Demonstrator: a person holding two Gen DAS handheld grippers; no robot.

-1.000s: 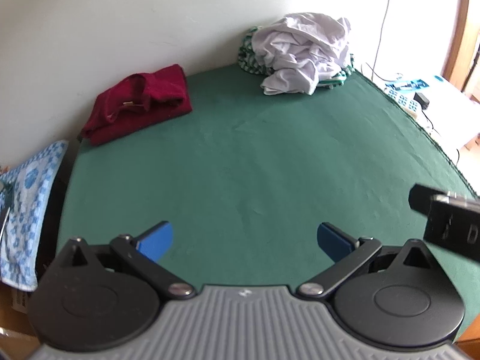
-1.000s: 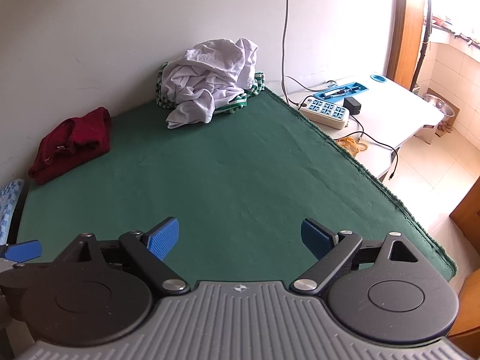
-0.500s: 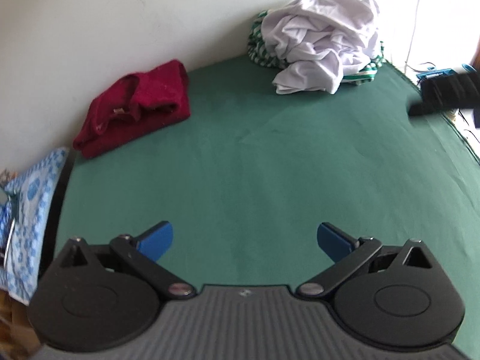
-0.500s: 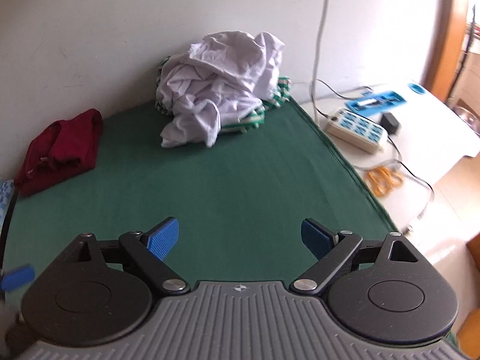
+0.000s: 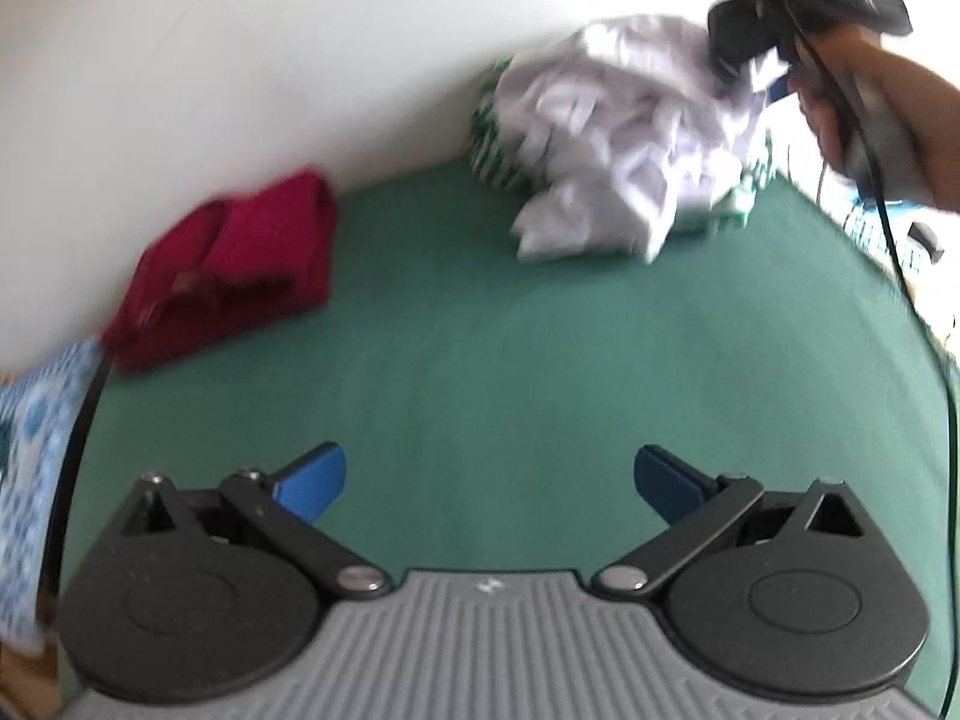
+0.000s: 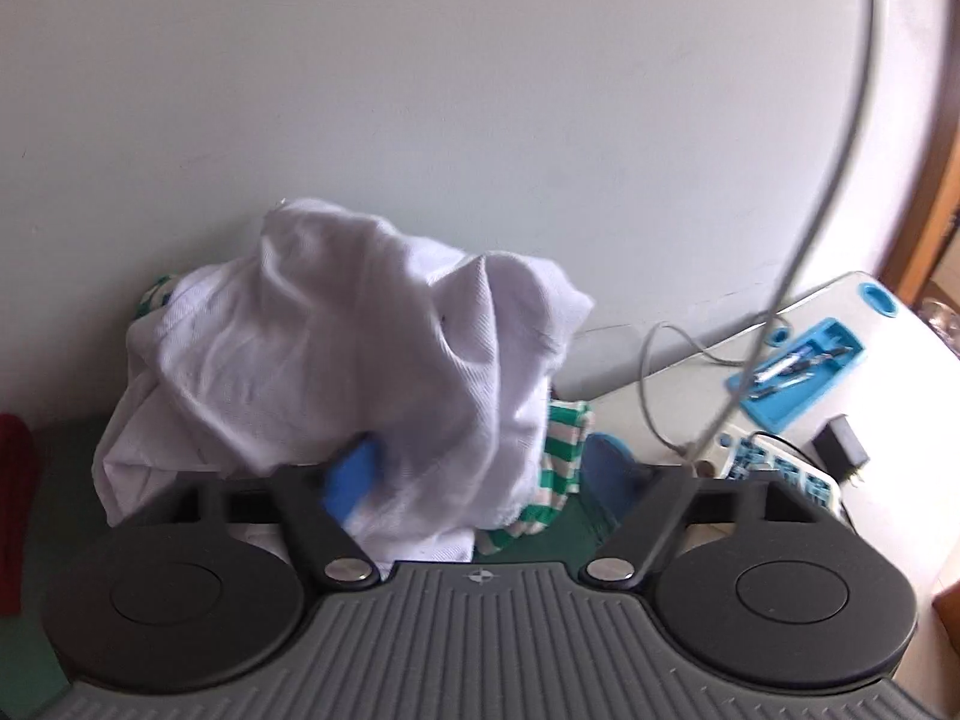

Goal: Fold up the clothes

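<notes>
Crumpled white garment [image 6: 336, 372] heaped at the far end of the green-covered counter [image 5: 510, 372], against the pale wall [image 6: 420, 90], lying on top of a green-and-white striped garment [image 6: 561, 450] that peeks out at its right and left edges. Right gripper [image 6: 480, 474] pushed into the pile, jaws spread wide, left blue fingertip [image 6: 354, 477] touching the white cloth and a fold of it sitting between the two fingertips, nothing pinched. From the left wrist view, same white garment [image 5: 630, 138] blurred at the far right corner, right gripper [image 5: 774, 72] above and against it, gripped by a hand [image 5: 852, 102] with a black cable trailing down. Left gripper [image 5: 489, 480] well apart from the pile, hovering over bare green cloth near the front, jaws spread wide and empty. Folded dark red garment [image 5: 234, 270] at the far left of the counter by the wall, well apart from the white pile. Blue-and-white patterned cloth [image 5: 36, 450] hanging off beyond the left edge. To the right of the counter, a white side table [image 6: 888, 396] carrying a blue tray [image 6: 804, 372] with pens, a white power strip [image 6: 780, 468] with blue sockets, a black adapter [image 6: 846, 450] and a grey cable [image 6: 840, 138] rising up the wall.
</notes>
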